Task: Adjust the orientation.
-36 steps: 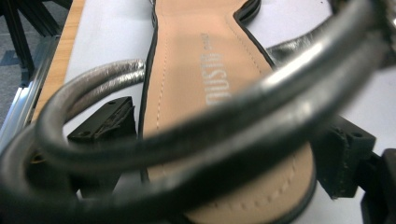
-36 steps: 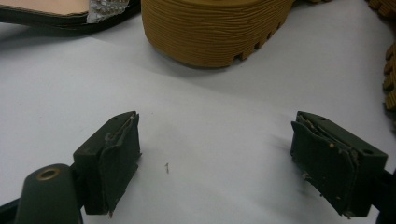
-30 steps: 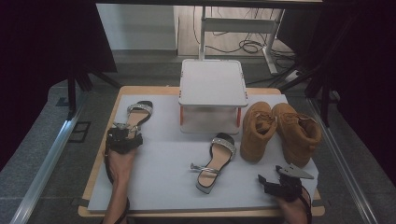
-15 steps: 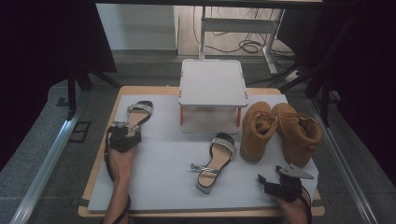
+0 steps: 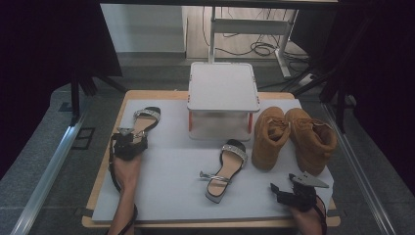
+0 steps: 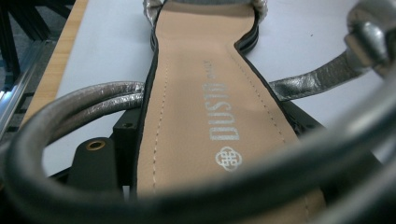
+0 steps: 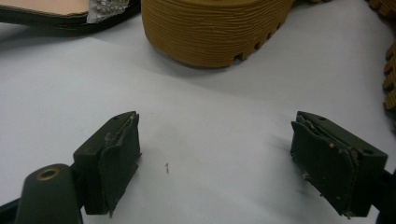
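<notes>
A silver strappy sandal [image 5: 145, 119] lies at the left of the grey mat, toe pointing away. My left gripper [image 5: 129, 143] sits at its heel. In the left gripper view the tan insole [image 6: 205, 107] lies between the two black jaws, which have just been closing and now press on both edges of the sole, with the ankle strap [image 6: 84, 100] looping in front. Its twin sandal [image 5: 225, 169] lies mid-mat. My right gripper [image 5: 281, 189] rests open at the front right, with bare mat between its pads [image 7: 231, 163].
Two tan boots [image 5: 269, 134] [image 5: 313, 137] stand at the right, one ribbed sole [image 7: 210, 28] just ahead of the right gripper. A white raised stand [image 5: 222, 90] sits at the back centre. The grey mat [image 5: 166, 181] covers a wooden table [image 5: 112, 223].
</notes>
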### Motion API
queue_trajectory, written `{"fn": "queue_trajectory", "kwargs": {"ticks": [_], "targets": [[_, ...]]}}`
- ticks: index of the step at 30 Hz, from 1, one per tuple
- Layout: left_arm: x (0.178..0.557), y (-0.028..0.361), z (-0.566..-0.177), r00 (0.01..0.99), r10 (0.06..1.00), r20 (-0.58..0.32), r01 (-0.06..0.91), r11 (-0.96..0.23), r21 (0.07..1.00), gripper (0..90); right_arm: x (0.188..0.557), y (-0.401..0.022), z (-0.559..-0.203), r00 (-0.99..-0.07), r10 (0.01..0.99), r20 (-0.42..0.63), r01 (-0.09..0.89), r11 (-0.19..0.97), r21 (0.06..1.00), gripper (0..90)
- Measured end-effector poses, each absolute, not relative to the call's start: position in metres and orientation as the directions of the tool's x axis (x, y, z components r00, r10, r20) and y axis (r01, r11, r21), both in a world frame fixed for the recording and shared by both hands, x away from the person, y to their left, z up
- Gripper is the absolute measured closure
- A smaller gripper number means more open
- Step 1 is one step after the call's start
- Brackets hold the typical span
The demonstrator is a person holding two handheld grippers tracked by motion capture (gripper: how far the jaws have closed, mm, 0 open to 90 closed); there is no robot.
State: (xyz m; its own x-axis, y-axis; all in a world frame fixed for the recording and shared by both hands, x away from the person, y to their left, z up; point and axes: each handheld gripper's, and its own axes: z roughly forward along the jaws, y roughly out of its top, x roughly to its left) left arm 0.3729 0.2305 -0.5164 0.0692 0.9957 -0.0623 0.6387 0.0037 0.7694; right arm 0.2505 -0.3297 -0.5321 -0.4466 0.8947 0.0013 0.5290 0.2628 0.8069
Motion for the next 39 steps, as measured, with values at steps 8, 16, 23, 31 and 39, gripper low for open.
{"fn": "queue_trajectory", "kwargs": {"ticks": [8, 16, 23, 31, 39], "targets": [[0.366, 0.231, -0.514, 0.090, 0.994, -0.062, 0.626, -0.008, 0.780, 39.0, 0.251, -0.330, -0.532, -0.445, 0.895, 0.002, 0.529, 0.261, 0.807, 15.8], [0.359, 0.231, -0.509, 0.119, 0.991, -0.058, 0.620, -0.029, 0.784, 39.2, 0.250, -0.330, -0.532, -0.445, 0.895, 0.004, 0.530, 0.261, 0.807, 15.8], [0.354, 0.227, -0.505, 0.143, 0.988, -0.062, 0.609, -0.038, 0.792, 39.2, 0.250, -0.330, -0.532, -0.445, 0.895, 0.003, 0.530, 0.261, 0.807, 15.8], [0.343, 0.221, -0.499, 0.170, 0.983, -0.068, 0.595, -0.047, 0.802, 39.2, 0.250, -0.330, -0.532, -0.445, 0.895, 0.003, 0.530, 0.261, 0.807, 15.8], [0.329, 0.212, -0.493, 0.214, 0.974, -0.073, 0.584, -0.068, 0.809, 39.3, 0.250, -0.330, -0.532, -0.446, 0.895, 0.003, 0.531, 0.261, 0.806, 15.8]]}}
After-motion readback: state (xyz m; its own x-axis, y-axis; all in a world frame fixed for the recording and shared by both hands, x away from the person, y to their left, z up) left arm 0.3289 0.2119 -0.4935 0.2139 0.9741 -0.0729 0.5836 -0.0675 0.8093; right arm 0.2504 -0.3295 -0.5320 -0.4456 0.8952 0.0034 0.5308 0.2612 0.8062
